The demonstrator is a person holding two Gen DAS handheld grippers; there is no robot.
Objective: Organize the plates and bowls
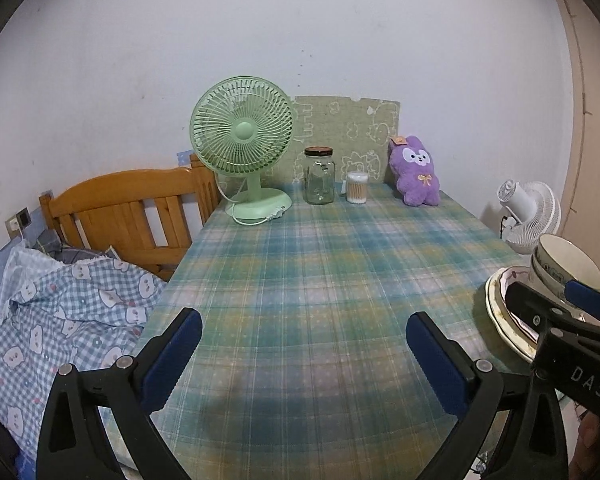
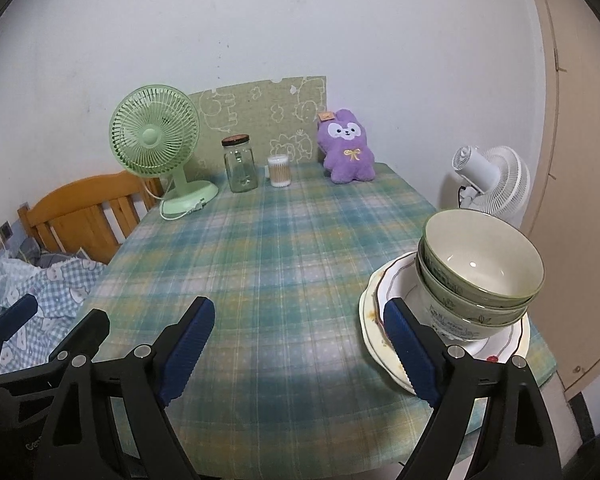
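A stack of green-rimmed bowls sits on stacked white plates at the table's near right corner; the stack also shows in the left wrist view. My right gripper is open and empty, its right finger just in front of the plates' left rim. My left gripper is open and empty over the near middle of the plaid tablecloth. The right gripper appears at the right edge of the left wrist view, in front of the plates.
At the table's far end stand a green desk fan, a glass jar, a cotton swab tub and a purple plush. A white fan stands beyond the right edge. A wooden bed headboard and checked bedding lie left.
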